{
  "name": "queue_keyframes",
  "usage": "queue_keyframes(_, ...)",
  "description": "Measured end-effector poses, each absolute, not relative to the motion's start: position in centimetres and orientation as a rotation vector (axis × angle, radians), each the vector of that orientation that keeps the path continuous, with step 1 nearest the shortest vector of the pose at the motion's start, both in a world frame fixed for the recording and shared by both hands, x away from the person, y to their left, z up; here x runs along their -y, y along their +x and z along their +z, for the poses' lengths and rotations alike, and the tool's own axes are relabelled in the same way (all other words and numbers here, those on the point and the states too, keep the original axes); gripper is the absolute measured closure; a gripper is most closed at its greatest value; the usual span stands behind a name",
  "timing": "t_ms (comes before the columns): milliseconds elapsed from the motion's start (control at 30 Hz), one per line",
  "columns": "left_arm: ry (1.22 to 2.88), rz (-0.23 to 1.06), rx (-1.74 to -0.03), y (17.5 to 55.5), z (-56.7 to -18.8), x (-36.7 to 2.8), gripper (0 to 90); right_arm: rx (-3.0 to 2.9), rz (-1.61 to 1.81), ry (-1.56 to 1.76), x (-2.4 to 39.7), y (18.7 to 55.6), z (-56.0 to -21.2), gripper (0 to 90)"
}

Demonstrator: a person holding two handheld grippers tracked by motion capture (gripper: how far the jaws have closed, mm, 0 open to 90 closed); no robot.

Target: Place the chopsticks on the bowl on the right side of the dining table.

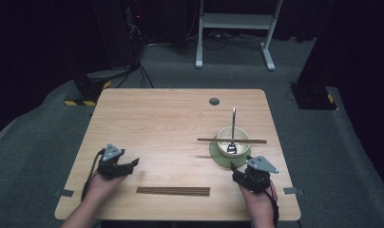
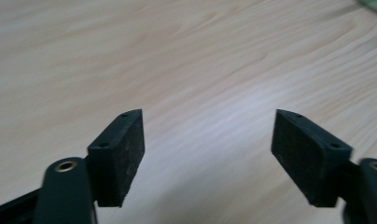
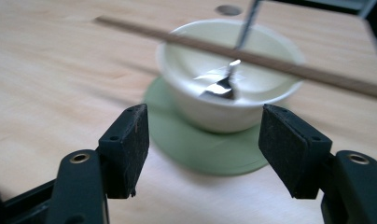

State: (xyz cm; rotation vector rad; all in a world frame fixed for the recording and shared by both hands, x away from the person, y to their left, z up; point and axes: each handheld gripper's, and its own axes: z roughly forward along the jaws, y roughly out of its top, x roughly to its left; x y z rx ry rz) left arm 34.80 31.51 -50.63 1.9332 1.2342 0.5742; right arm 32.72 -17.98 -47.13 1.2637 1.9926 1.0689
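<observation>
High view: both the left gripper (image 1: 133, 163) and right gripper (image 1: 234, 168) gape, empty

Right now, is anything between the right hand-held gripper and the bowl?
No. In the right gripper view, the right hand-held gripper faces the bowl across bare saucer.

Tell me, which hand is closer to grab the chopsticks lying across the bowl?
Probably the right. The right gripper sits open just beside the green saucer, facing the bowl and chopsticks. The left gripper is open over bare table, farther away.
</observation>
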Motion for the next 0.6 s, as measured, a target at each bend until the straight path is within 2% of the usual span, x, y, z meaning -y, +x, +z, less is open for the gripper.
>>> queue_keyframes(67, 1.929, 0.586, -1.27, 34.0, -51.1, -33.1, 15.8, -2.044, 1.062, 1.258, 17.2, 32.2, -48.0, 35.2)
queue_keyframes(167, 1.939, 0.624, -1.311, 33.2, -52.1, -34.3, 15.4, -2.116, 0.998, 1.312, 16.6, 32.1, -50.1, 34.8)
queue_keyframes(300, 1.978, 0.591, -1.363, 33.6, -52.9, -34.4, 15.1, -2.162, 0.894, 1.346, 16.4, 32.6, -52.2, 31.2)
queue_keyframes(600, 2.009, 0.557, -1.296, 33.6, -52.9, -34.2, 15.2, -2.148, 0.911, 1.362, 16.7, 32.9, -52.3, 30.7)
